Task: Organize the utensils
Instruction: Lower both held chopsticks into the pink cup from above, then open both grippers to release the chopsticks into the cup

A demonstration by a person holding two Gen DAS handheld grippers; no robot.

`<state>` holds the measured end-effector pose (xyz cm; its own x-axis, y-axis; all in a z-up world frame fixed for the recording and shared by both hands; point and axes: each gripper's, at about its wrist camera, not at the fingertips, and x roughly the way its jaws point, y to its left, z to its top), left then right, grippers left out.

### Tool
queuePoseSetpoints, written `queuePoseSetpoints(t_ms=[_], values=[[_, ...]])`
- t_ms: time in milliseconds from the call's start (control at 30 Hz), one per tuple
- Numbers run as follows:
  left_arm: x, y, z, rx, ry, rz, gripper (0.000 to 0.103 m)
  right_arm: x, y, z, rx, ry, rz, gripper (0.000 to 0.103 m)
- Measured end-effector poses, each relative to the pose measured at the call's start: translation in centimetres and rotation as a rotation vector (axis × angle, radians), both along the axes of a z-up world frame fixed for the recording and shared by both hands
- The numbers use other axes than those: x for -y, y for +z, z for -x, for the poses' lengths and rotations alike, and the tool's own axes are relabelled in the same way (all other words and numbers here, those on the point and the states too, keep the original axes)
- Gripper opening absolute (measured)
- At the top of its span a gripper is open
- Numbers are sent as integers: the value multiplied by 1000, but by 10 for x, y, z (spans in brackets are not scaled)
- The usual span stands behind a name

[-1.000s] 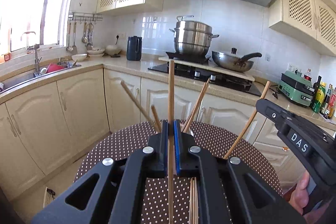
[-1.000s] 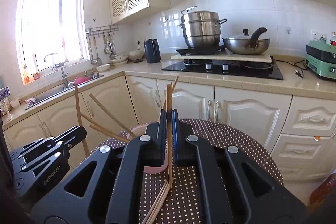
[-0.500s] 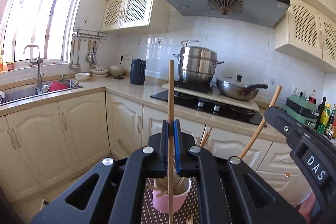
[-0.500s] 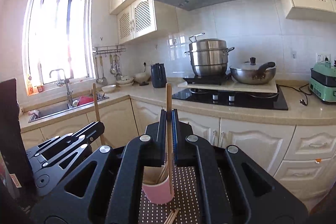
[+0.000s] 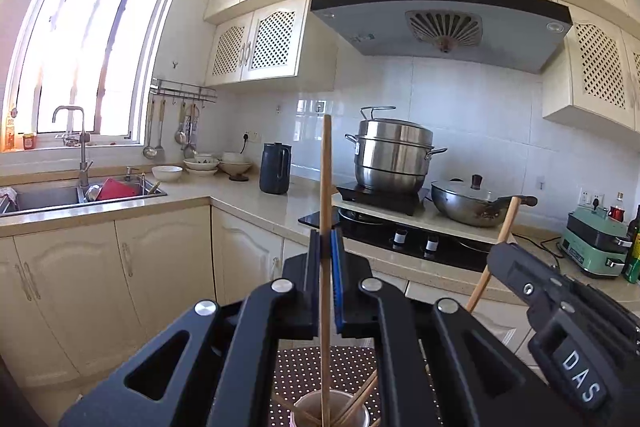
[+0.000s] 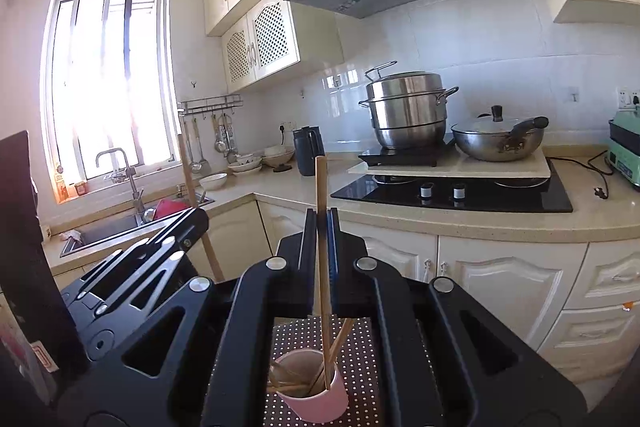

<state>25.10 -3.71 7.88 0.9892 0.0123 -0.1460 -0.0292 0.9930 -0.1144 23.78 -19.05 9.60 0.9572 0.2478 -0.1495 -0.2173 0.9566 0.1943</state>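
Both tools clamp chopsticks: left tool (image 5: 326, 251), right tool (image 6: 319, 227). Keep sticks vertical over cup (image 6: 310, 387); lower inside rim before you release.

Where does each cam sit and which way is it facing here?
Left wrist: on the left claw, looking along its fingers across the kitchen at the stove; its chopstick stands upright above the pink cup; the right claw shows at right.
Right wrist: on the right claw, facing the same counter, sink to the left; its chopstick ends at the cup; the left claw shows at left.
Shared: cup, steel steamer pot, wok, each other's claw.
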Motion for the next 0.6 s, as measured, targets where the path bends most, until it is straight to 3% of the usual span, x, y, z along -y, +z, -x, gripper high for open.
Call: queuePoseSetpoints(t_ms=[333,600], values=[[-5,-37,-25,-42,19,-16,6,1,-34,-35,-129,24,-3,6],[-8,-40,-14,-45,11,-45,12,4,-49,-36,-193,49,24,6]])
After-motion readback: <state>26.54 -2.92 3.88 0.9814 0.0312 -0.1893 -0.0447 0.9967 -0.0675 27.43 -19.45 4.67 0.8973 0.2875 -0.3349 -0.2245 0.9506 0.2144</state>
